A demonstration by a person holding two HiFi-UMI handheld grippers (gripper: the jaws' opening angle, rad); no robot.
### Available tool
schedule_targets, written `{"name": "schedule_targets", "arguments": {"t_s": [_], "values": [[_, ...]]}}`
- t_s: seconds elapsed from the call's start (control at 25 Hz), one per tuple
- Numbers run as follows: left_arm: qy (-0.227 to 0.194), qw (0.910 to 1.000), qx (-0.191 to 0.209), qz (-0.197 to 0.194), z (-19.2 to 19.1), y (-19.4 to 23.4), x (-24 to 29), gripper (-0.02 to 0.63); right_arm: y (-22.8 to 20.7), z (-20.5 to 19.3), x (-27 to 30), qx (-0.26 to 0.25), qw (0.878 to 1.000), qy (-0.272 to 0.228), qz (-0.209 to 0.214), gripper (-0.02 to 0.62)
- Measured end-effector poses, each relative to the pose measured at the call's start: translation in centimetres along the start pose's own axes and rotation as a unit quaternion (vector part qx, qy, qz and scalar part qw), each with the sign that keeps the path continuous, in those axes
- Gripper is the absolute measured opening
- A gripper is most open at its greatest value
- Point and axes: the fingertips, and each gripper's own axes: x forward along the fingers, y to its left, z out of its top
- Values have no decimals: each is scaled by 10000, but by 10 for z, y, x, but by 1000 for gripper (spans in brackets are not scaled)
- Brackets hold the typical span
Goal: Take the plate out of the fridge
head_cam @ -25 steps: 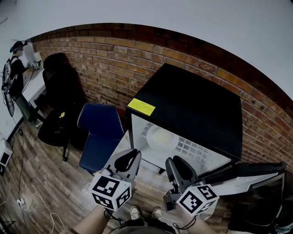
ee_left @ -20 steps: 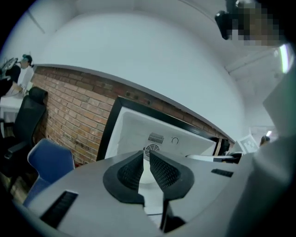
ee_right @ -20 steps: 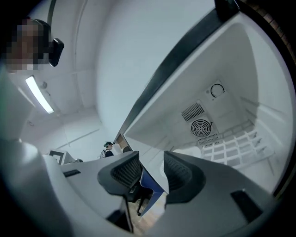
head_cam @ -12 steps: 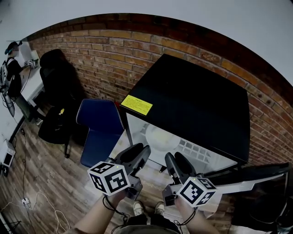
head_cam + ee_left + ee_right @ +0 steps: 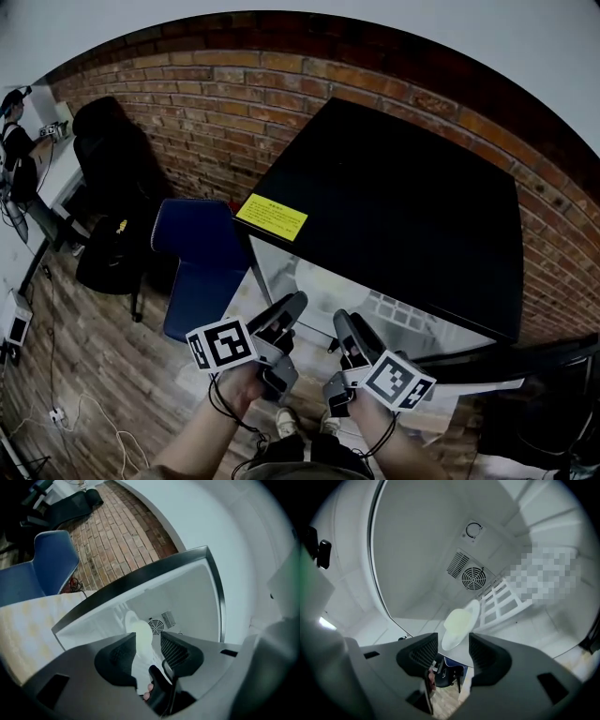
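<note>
The black fridge stands open in front of me. On the shelf inside lies a white plate with something pale yellow on it, also seen as the plate in the left gripper view. My left gripper is at the fridge's mouth with its jaws opening and nothing between them. Beside it, my right gripper is opening too and holds nothing. Both point into the fridge, and the plate lies farther in, apart from both. In the head view the plate is hidden.
The fridge door hangs open to the right. A white wire shelf and a round fan vent are at the back inside. A blue chair and a black office chair stand left, by the brick wall.
Both grippers have moved forward to the fridge opening and their jaws have spread apart. The head view has come closer over the fridge.
</note>
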Motion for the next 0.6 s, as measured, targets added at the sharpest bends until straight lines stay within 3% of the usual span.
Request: {"name": "schedule_targets", "arguments": {"t_s": [0.28, 0.48, 0.6], "values": [[146, 9975, -692, -25, -8, 21, 19, 153, -13, -6, 14, 981, 9951, -109, -79, 192], [182, 9938, -1096, -35, -13, 31, 28, 147, -21, -3, 20, 1247, 9921, -91, -118, 181], [164, 9907, -1352, 7, -14, 38, 29, 108, -25, -6, 24, 1433, 9895, -101, -139, 164]]}}
